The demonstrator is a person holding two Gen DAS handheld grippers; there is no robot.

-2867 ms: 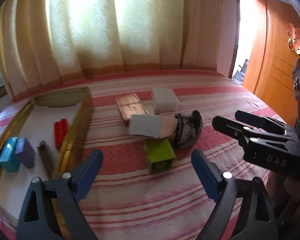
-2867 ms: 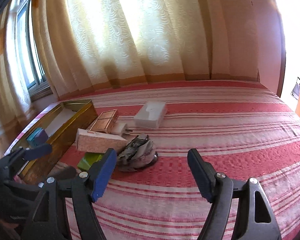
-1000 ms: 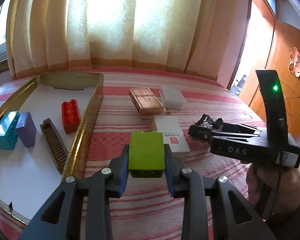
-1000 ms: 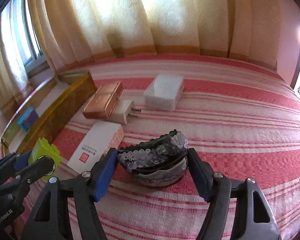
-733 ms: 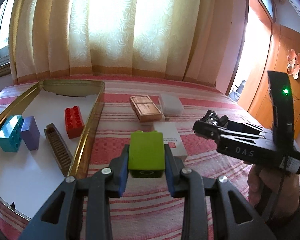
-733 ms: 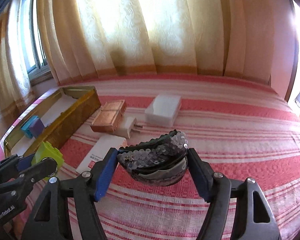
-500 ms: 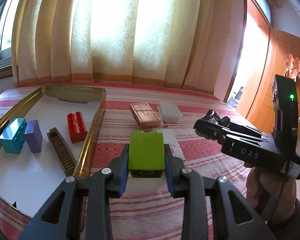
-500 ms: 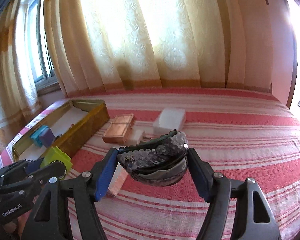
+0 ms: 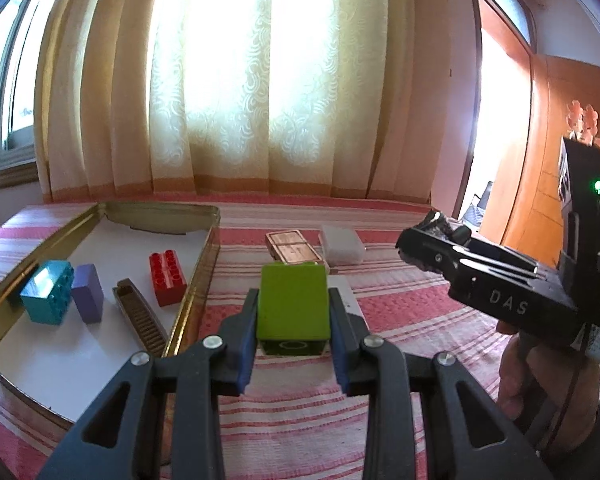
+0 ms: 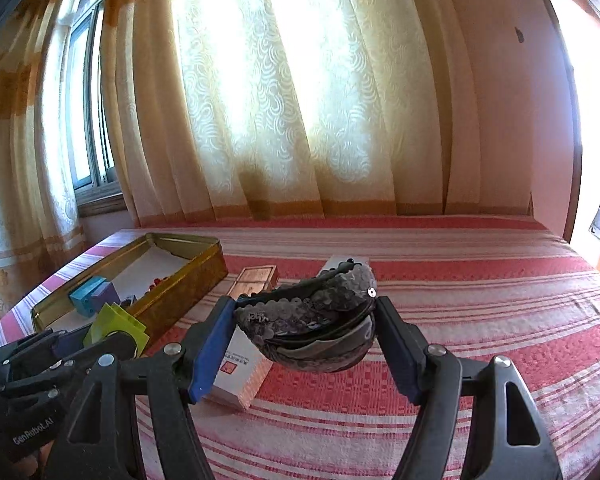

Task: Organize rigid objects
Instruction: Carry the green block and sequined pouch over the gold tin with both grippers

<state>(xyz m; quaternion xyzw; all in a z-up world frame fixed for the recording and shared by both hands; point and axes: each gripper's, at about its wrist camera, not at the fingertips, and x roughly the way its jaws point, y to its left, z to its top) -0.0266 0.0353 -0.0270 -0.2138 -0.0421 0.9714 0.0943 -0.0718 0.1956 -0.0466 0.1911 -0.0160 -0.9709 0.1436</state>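
Two fisheye views, each mounted on a hand-held gripper, looking forward along its fingers and slightly down over a striped bed (image 9: 400, 380) toward a curtain (image 9: 236, 80). Left wrist view: close behind the left gripper (image 9: 292, 328), its fingers (image 9: 247, 344) filling the lower frame; tin (image 9: 196, 300) at left, right gripper (image 9: 424, 244) seen side-on at right. Right wrist view: close behind the right gripper (image 10: 304, 332), set further right; tin (image 10: 180, 284) at left, left gripper (image 10: 112, 332) entering at lower left. Shared by both: bed (image 10: 480, 300), curtain (image 10: 280, 100), tin, copper box (image 9: 294, 245) (image 10: 256, 278), white box (image 9: 348, 288) (image 10: 240, 376).
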